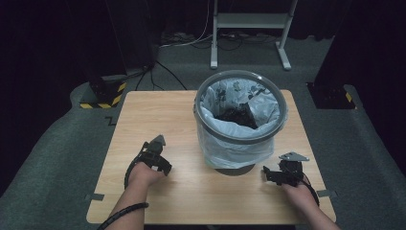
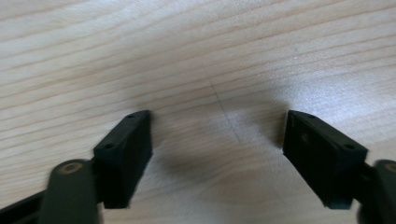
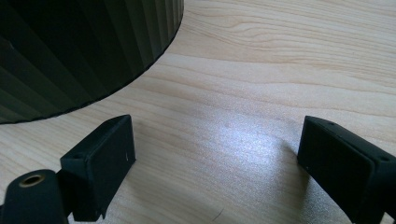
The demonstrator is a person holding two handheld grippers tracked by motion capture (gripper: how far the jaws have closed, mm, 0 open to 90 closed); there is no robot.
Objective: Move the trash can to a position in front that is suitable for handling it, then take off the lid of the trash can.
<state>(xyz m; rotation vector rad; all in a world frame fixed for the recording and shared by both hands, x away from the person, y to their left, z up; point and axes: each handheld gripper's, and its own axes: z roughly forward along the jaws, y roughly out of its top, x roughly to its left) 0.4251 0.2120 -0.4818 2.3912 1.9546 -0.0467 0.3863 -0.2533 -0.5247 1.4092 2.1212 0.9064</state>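
A grey waste bin (image 1: pixel 241 120) lined with a pale printed plastic bag (image 1: pixel 225 139) stands on the wooden table (image 1: pixel 143 120), right of centre; something dark lies at its bottom. My left gripper (image 1: pixel 165 167) rests on the table to the bin's left, held in a hand. In the left gripper view it (image 2: pixel 217 154) is open over bare wood, nothing between the jaws. My right gripper (image 1: pixel 268 175) lies at the bin's lower right. In the right gripper view it (image 3: pixel 215 163) is open, and the bin's dark ribbed base (image 3: pixel 79 51) sits at the upper left.
Dark grey carpet surrounds the table. A white metal stand (image 1: pixel 249 28) with cables is behind it. Black posts with yellow-black striped feet (image 1: pixel 103 96) stand at the back left and back right.
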